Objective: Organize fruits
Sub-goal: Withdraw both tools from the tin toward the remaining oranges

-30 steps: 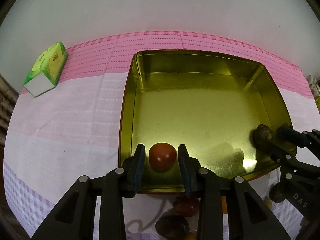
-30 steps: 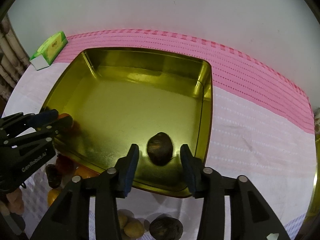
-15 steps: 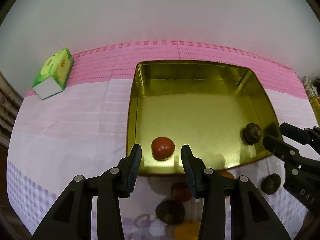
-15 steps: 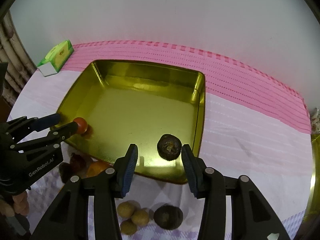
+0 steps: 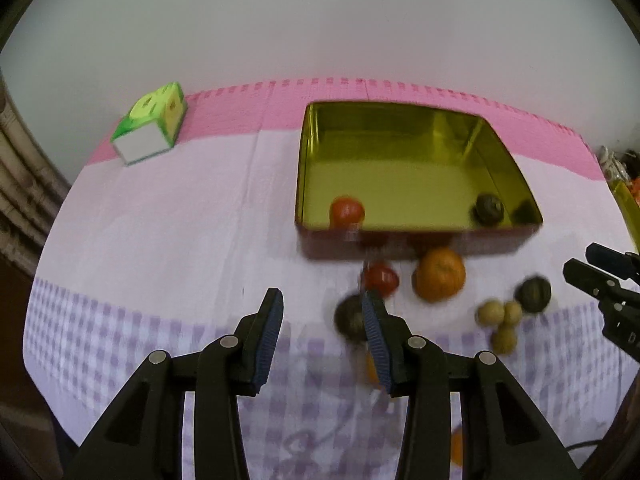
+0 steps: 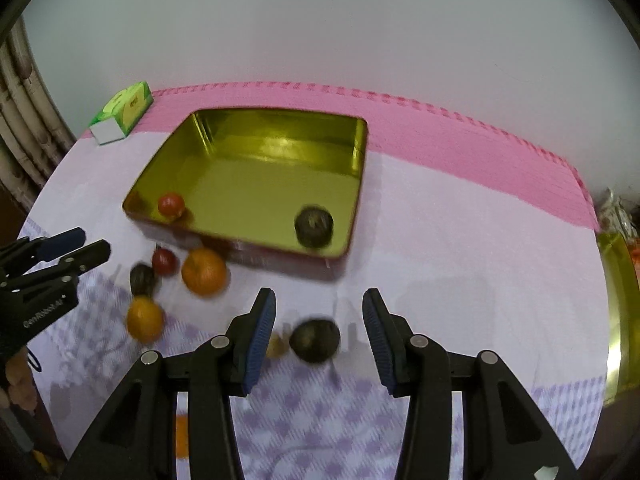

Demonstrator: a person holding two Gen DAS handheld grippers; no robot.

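A gold tin tray (image 5: pixel 400 116) (image 6: pixel 280 118) holds a red tomato (image 5: pixel 346 211) (image 6: pixel 171 205) and a dark round fruit (image 5: pixel 488 209) (image 6: pixel 314 225). In front of it on the cloth lie an orange (image 5: pixel 439 273) (image 6: pixel 204 271), a red fruit (image 5: pixel 381 278) (image 6: pixel 164 261), dark fruits (image 5: pixel 533 289) (image 6: pixel 315 340) and small tan fruits (image 5: pixel 500 314). My left gripper (image 5: pixel 322 338) is open and empty above the cloth, beside a dark fruit (image 5: pixel 347 316). My right gripper (image 6: pixel 318 338) is open, its jaws either side of a dark fruit, apart from it.
A green tissue box (image 5: pixel 150 124) (image 6: pixel 122 114) stands at the back left on the pink cloth. A second orange (image 6: pixel 145 319) lies near the left gripper. Another gold container's edge (image 6: pixel 618 308) shows at the far right. A white wall is behind.
Both grippers have pulled back from the tray, leaving the tomato and the dark fruit inside it. Their jaws have opened wider. The loose fruits in front have come into view.
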